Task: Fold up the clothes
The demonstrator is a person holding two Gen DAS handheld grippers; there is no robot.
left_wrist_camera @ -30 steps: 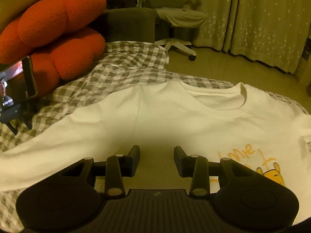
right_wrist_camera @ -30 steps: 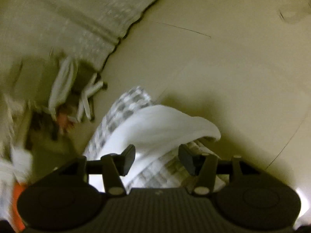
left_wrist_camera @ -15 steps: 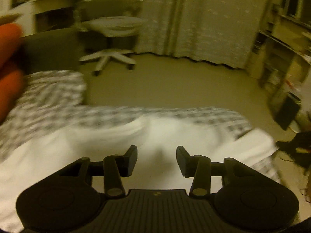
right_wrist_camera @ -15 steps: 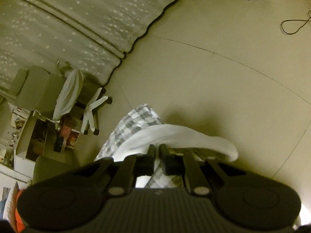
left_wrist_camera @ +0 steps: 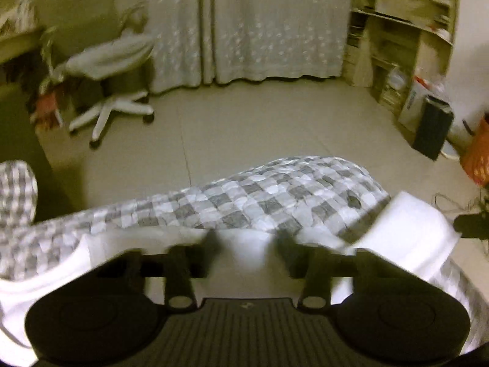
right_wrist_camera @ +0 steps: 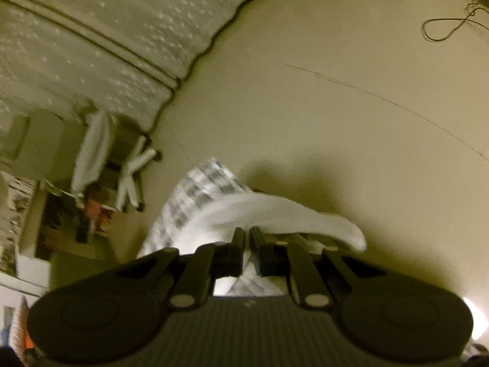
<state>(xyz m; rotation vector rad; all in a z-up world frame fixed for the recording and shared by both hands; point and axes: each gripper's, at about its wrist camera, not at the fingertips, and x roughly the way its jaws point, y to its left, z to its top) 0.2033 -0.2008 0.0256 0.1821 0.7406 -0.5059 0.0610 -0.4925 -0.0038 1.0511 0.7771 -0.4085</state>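
Left gripper [left_wrist_camera: 246, 249]: jaws spread wide, low over the white shirt [left_wrist_camera: 244, 250] — nothing between them.
Right gripper [right_wrist_camera: 247, 238]: jaws nearly together, pinching a lifted fold of the shirt.
White shirt: spread on the checked bed cover [left_wrist_camera: 275, 195], one end turned up at the bed's right edge.
Far side: bare floor [left_wrist_camera: 244, 122], an office chair [left_wrist_camera: 107, 70] at left — curtains [left_wrist_camera: 259, 24] behind.
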